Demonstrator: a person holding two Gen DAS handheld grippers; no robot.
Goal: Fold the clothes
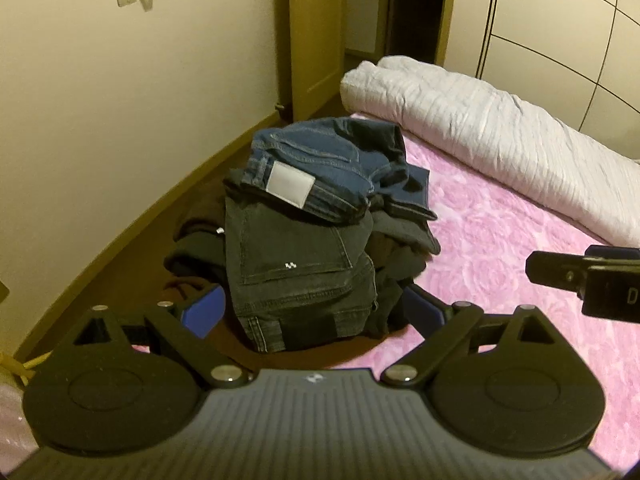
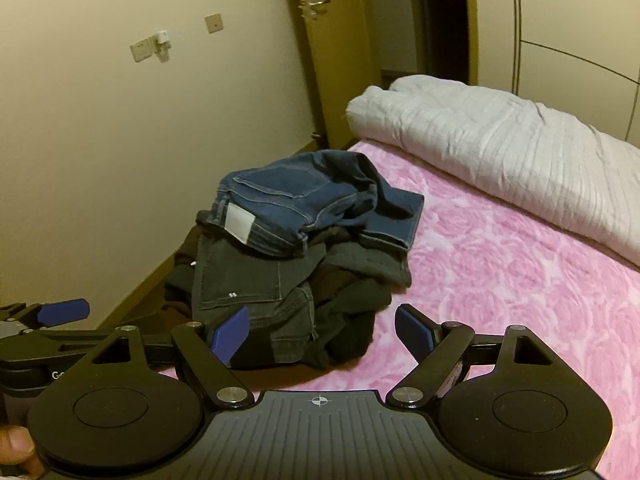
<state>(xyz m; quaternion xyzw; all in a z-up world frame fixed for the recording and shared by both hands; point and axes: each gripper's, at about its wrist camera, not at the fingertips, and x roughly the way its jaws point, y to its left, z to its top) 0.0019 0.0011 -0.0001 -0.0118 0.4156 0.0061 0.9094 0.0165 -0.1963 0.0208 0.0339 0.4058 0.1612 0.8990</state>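
- Clothes (image 1: 304, 232) are piled at the bed (image 1: 520, 248) edge, blue jeans (image 1: 320, 160) uppermost.
- Left tongs (image 1: 312, 312) and right tongs (image 2: 320, 340) are held wide open, empty, before the pile.
- Nothing is gripped yet; one garment must be picked first.

The left gripper (image 1: 312, 308) has its two blue fingers spread wide apart, holding nothing. The right gripper (image 2: 320, 336) sits at its 3 o'clock, fingers wide apart too.
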